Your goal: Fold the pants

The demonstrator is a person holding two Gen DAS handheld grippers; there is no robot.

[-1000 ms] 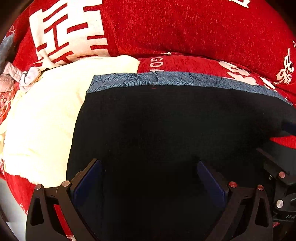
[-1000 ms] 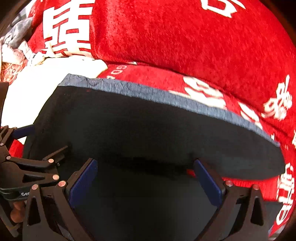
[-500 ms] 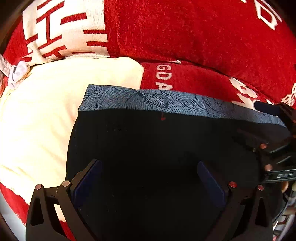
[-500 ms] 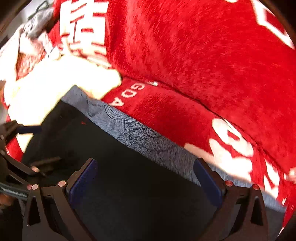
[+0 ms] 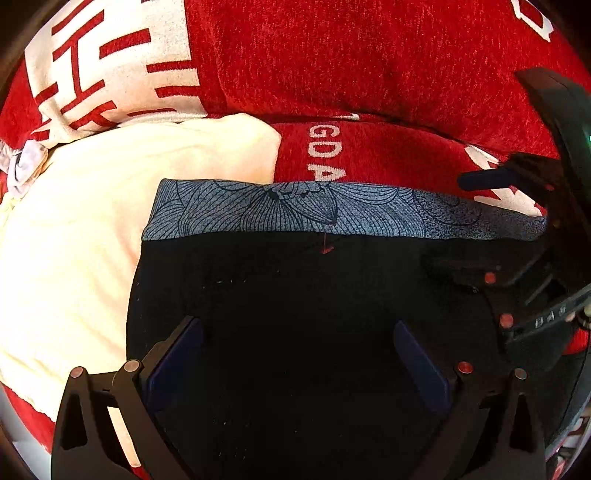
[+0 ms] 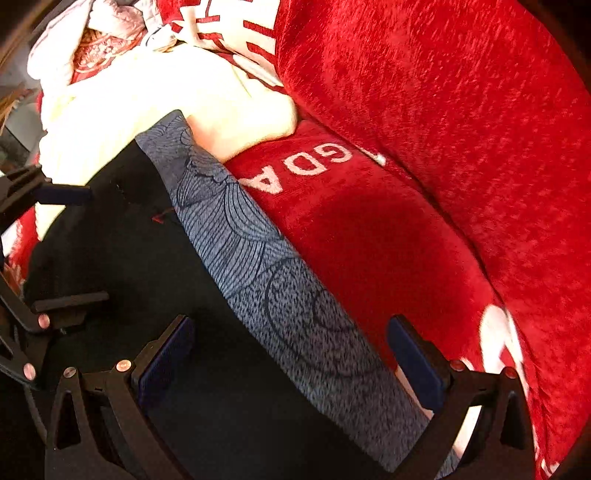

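Note:
Black pants (image 5: 295, 314) with a grey-blue floral-print waistband (image 5: 295, 210) lie flat on a red sofa seat. My left gripper (image 5: 295, 354) hovers open over the black cloth, nothing between its fingers. At the right edge of the left wrist view the right gripper (image 5: 517, 221) shows near the waistband's right end. In the right wrist view the pants (image 6: 129, 277) run diagonally, the waistband (image 6: 258, 266) passing between the fingers of my open right gripper (image 6: 291, 350). The left gripper (image 6: 48, 240) appears at the left edge over the pants.
A cream garment (image 5: 74, 229) lies left of the pants, partly under them. Red sofa cushions (image 5: 369, 66) with white lettering rise behind. Pinkish and white clothes (image 6: 99, 33) are piled at the far left. The red seat (image 6: 369, 221) extends right of the waistband.
The pants have come down flat and both grippers moved forward over them. The right gripper swung right and now sits across the waistband's right end.

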